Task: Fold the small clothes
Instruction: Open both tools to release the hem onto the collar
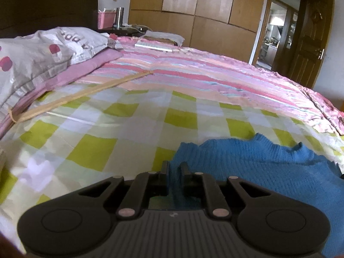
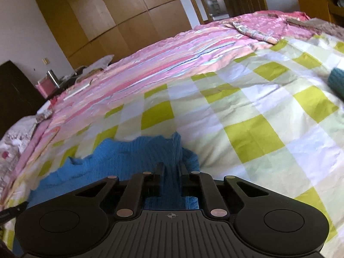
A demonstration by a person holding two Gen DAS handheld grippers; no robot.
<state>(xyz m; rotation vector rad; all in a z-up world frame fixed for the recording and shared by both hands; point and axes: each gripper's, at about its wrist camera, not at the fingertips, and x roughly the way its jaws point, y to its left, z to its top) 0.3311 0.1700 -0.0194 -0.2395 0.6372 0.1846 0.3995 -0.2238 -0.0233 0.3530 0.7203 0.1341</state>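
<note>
A small blue knitted sweater lies on a green-and-white checked bed cover. My left gripper is shut on the sweater's left edge, with blue knit pinched between the fingers. In the right wrist view the same sweater spreads to the left on the checked cover. My right gripper is shut on the sweater's right edge, with a raised fold of knit between the fingers. The cloth under both grippers is hidden.
A pink striped quilt covers the far part of the bed. A grey pillow with red marks lies at the left. A thin wooden stick lies across the bed. A dark teal cloth sits at the right edge. Wooden wardrobes stand behind.
</note>
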